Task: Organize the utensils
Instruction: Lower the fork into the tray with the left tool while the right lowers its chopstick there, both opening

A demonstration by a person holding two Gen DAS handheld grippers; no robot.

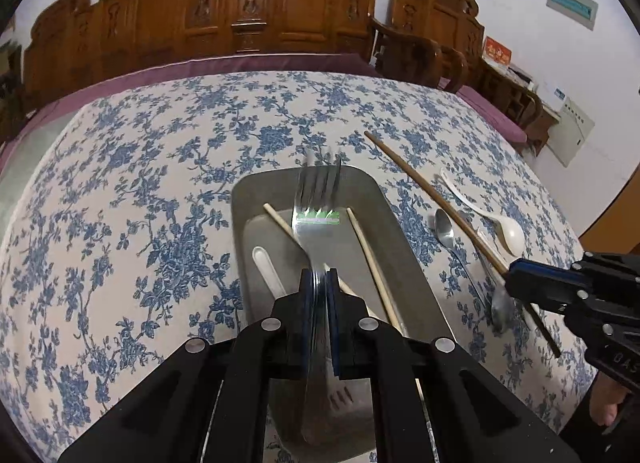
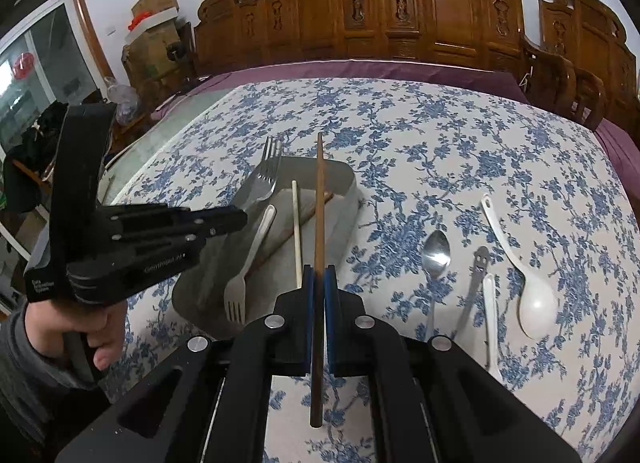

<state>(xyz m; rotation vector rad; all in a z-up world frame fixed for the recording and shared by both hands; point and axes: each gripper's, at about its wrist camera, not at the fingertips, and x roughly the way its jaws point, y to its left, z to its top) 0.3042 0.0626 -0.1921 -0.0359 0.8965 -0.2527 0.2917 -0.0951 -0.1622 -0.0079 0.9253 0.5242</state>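
My left gripper (image 1: 319,277) is shut on a steel fork (image 1: 316,199) and holds it above the grey metal tray (image 1: 404,247). The tray holds a pale chopstick (image 1: 370,259), a second stick (image 1: 280,223), a white utensil handle (image 1: 268,267) and, in the right wrist view, a small fork (image 2: 248,267). My right gripper (image 2: 319,275) is shut on a dark brown chopstick (image 2: 319,203), which points over the tray (image 2: 344,183). The left gripper (image 2: 236,221) also shows there with its fork (image 2: 266,171).
On the floral tablecloth right of the tray lie a steel spoon (image 2: 435,251), a steel handle with a face (image 2: 474,279), a white handle (image 2: 490,311) and a white ladle spoon (image 2: 534,303). Carved wooden chairs (image 2: 400,15) stand behind the table.
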